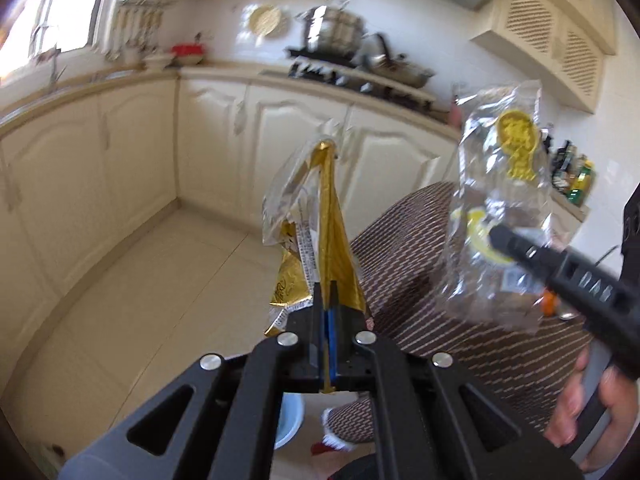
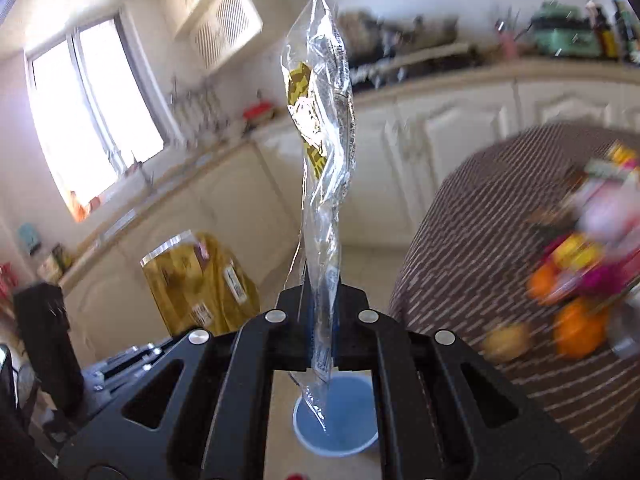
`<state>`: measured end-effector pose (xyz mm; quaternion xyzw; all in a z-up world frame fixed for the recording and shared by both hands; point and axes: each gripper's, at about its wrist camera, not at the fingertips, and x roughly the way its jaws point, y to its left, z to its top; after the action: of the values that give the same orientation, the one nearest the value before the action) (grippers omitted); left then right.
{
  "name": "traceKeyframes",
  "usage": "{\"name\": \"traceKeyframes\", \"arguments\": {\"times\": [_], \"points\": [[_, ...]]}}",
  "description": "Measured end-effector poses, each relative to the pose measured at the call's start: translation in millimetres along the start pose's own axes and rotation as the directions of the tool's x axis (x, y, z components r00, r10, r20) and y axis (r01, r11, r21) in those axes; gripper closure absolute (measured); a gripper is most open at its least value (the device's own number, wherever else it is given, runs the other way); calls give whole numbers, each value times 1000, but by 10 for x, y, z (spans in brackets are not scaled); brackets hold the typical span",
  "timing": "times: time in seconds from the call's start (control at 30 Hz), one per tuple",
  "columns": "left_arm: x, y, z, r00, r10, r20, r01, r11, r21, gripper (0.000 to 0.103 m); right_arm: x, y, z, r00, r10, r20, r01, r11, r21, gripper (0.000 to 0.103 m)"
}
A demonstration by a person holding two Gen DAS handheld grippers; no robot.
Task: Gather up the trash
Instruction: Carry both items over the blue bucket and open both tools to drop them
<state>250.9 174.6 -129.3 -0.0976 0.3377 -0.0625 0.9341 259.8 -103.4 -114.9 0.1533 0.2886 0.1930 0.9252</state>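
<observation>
The left gripper (image 1: 329, 308) has its fingers pinched on one gold wrapper (image 1: 332, 216). The right gripper (image 2: 322, 304) has its fingers clamped on one clear plastic bag (image 2: 322, 128). Two oranges (image 2: 580, 332) lie on the striped surface (image 2: 460, 240).

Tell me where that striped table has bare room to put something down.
The striped table is bare along its near-left part, from the edge facing the cabinets up to the fruit. It is crowded at the right, where oranges and colourful packets pile up; blur hides the details there.
</observation>
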Motion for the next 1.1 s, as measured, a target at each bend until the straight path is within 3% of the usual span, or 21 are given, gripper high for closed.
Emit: {"name": "traceKeyframes", "arguments": {"times": [0.1,0.17,0.23,0.33,0.37,0.5,0.67,0.73,0.83,0.93,1.1], "points": [[332,354,-243,994,47,-95,-51,998,-43,102,605,60,-379,990,-10,-140,8,1000,-18,97],[637,566,-430,982,61,-180,-75,994,-73,102,1070,65,-739,966,-37,-256,25,999,-47,97],[927,724,-597,965,67,-252,-93,991,-92,102,1398,31,-1013,937,-47,-346,30,998,-54,97],[1417,939,-861,928,52,-369,-104,987,-123,102,1927,-130,-1439,875,-78,-478,59,997,-54,97],[1613,1011,-967,909,47,-415,-109,986,-127,101,2028,-167,-1539,858,-84,-506,68,996,-49,96],[2131,1184,-1235,859,24,-511,-121,980,-157,101,2461,-408,-1831,795,-122,-595,114,992,-52,96],[2560,1225,-1409,816,-21,-578,-116,973,-200,100,2868,-522,-2112,731,-141,-667,150,988,-45,96],[2700,1267,-1489,807,-34,-589,-117,969,-216,96,2945,-569,-2203,708,-144,-692,160,986,-41,96],[2875,1380,-1611,774,-40,-631,-149,958,-245,56,3049,-576,-2245,689,-146,-710,168,985,-40,96],[2925,1436,-1651,768,-46,-639,-164,950,-266,55,3130,-562,-2289,678,-149,-719,169,985,-44,96],[2870,1523,-1647,773,-17,-634,-191,947,-257,50,3248,-419,-2385,670,-145,-728,171,985,-38,96]]}}
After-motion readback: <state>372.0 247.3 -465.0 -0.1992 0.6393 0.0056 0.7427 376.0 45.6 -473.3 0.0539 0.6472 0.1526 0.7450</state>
